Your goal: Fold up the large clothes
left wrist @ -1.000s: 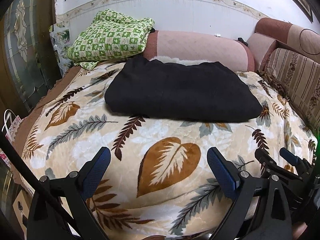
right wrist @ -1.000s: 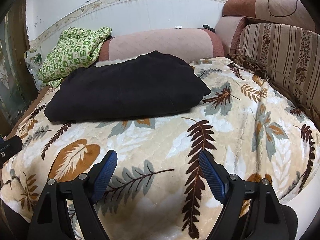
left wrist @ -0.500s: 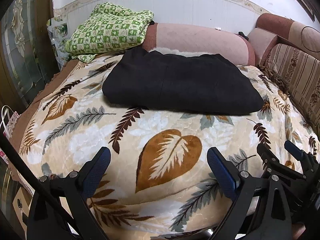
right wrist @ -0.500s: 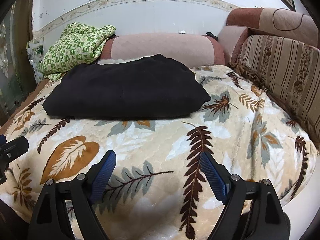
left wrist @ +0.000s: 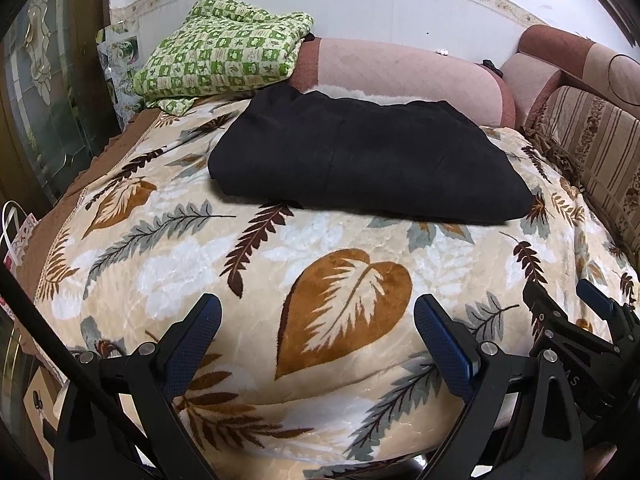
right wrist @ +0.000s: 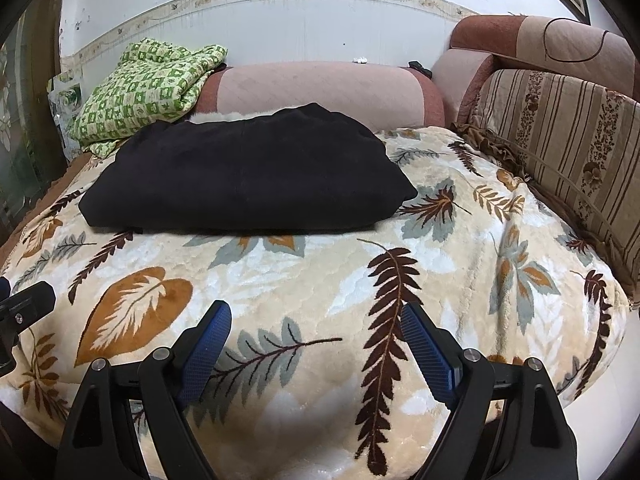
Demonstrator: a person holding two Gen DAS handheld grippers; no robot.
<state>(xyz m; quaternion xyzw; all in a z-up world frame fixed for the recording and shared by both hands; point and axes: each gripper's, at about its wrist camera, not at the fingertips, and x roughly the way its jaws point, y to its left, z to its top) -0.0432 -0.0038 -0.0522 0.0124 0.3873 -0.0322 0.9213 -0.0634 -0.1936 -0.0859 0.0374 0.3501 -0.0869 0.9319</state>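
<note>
A black garment (left wrist: pixel 360 164) lies folded into a flat rectangle on the far half of the leaf-patterned blanket (left wrist: pixel 344 288); it also shows in the right wrist view (right wrist: pixel 248 176). My left gripper (left wrist: pixel 316 320) is open and empty, held over the blanket's near edge, well short of the garment. My right gripper (right wrist: pixel 314 330) is open and empty, also near the front edge. The right gripper shows in the left wrist view (left wrist: pixel 572 304) at the right. A part of the left gripper (right wrist: pixel 24 304) shows at the left edge of the right wrist view.
A green checked quilt (left wrist: pixel 224 52) lies folded at the back left on a pink bolster (left wrist: pixel 400 72). A striped sofa back (right wrist: pixel 568 136) runs along the right. A glass door (left wrist: pixel 44 92) stands at the left. The white wall is behind.
Both grippers have tilted or pulled back slightly, so the garment sits a bit lower in both views. The garment has not moved. Both stay open.
</note>
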